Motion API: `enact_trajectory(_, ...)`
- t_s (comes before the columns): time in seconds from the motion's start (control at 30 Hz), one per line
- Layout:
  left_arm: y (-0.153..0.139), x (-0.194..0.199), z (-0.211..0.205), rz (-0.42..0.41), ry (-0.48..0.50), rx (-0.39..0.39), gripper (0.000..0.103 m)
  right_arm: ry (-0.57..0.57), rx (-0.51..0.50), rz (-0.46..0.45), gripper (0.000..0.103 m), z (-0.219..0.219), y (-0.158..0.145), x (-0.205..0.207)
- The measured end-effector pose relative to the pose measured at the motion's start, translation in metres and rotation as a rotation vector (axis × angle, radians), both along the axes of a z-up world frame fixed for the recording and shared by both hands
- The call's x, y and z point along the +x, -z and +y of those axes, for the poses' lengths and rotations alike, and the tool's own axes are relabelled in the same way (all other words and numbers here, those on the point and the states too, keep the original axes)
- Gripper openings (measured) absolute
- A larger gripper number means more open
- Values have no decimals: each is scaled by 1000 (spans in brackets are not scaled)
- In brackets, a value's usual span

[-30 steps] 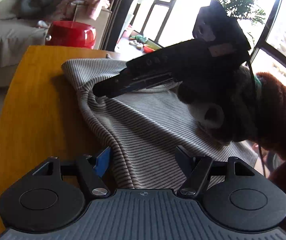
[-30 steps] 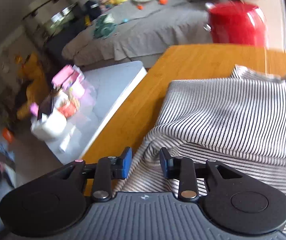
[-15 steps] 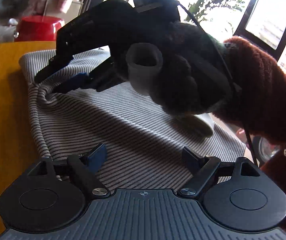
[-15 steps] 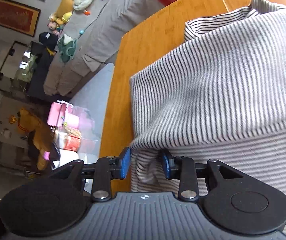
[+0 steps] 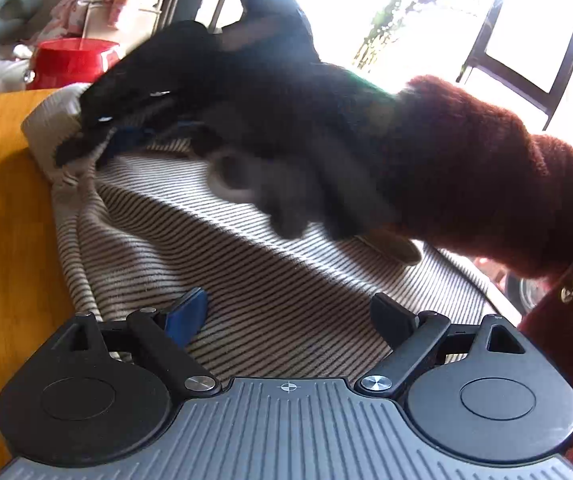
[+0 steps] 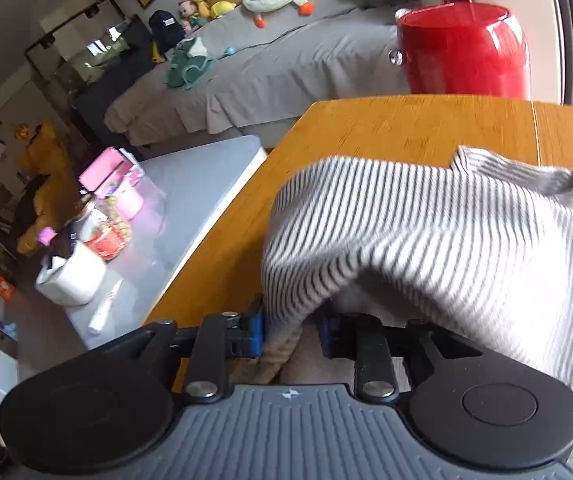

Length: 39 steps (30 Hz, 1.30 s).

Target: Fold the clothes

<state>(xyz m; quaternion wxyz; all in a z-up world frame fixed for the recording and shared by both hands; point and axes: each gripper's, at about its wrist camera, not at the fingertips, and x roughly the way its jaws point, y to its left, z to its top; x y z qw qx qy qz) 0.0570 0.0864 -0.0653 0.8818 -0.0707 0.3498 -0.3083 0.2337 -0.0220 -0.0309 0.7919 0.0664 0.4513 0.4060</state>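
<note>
A grey-and-white striped top point(image 5: 246, 280) lies spread on the wooden table point(image 5: 2, 220). My left gripper point(image 5: 286, 312) hovers low over its near part, jaws wide and still opening, with nothing pinched between them. Further back, my right gripper point(image 5: 82, 148) reaches across to the top's far left corner, where the cloth bunches at its tips. In the right wrist view the right gripper point(image 6: 290, 332) has a fold of the striped top point(image 6: 446, 240) between its blue pads; the cloth drapes up over the fingers. These jaws are opening slowly.
A person's fuzzy dark-red sleeve point(image 5: 486, 180) crosses the left wrist view. A red bucket point(image 6: 462, 48) stands beyond the table's point(image 6: 386, 128) far edge, before a grey sofa point(image 6: 266, 64). A low white table point(image 6: 190, 200) with jars stands to the left.
The right gripper swung leftward to the top's far corner and now has the cloth raised over its fingers. The left gripper's jaws spread wider and edged forward over the top.
</note>
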Motion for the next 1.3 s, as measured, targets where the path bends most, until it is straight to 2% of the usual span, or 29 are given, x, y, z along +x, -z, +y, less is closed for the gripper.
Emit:
enact_trajectory(0.07, -3, -2, 2, -1, -3, 23, 94, 2, 14, -26, 39, -27, -15, -12)
enact_trajectory(0.13, -5, -4, 5, -2, -5, 46, 95, 46, 9, -110, 39, -61, -34, -25)
enact_trajectory(0.2, -7, -2, 9, 2, -21, 68, 95, 132, -27, -217, 39, -95, -52, -31)
enact_trajectory(0.3, -8, 4, 17, 3, -66, 113, 95, 293, -85, -271, 38, -133, -57, -16)
enact_trajectory(0.4, -18, 12, 24, -25, -126, 135, 95, 365, -130, -247, 39, -146, -36, 4)
enact_trajectory(0.5, -34, 22, 27, -88, -185, 145, 97, 375, -166, -195, 36, -132, -6, 22)
enact_trajectory(0.57, -41, 40, 21, -129, -229, 156, 99, 376, -183, -170, 16, -119, 7, 31)
enact_trajectory(0.63, -42, 65, 17, -134, -281, 177, 99, 337, -128, -224, 9, -107, -13, 25)
enact_trajectory(0.77, -27, 111, 14, -82, -369, 281, 99, 299, 44, -483, 9, -108, -98, -1)
enact_trajectory(0.83, -21, 119, 20, -62, -411, 313, 99, 299, 108, -529, 9, -120, -127, -7)
enact_trajectory(0.93, -18, 116, 37, -56, -475, 337, 99, 325, 116, -491, 9, -135, -124, -2)
enact_trajectory(1.07, -18, 104, 60, -29, -518, 338, 99, 406, 60, -257, 9, -152, -58, 30)
enact_trajectory(1.2, -33, 85, 66, -56, -463, 289, 99, 463, -16, -42, 10, -159, 15, 52)
enact_trajectory(1.27, -43, 76, 68, -76, -427, 257, 99, 467, -11, -25, 9, -163, 27, 53)
enact_trajectory(1.3, -51, 72, 66, -95, -399, 203, 99, 464, -13, -29, 9, -163, 28, 52)
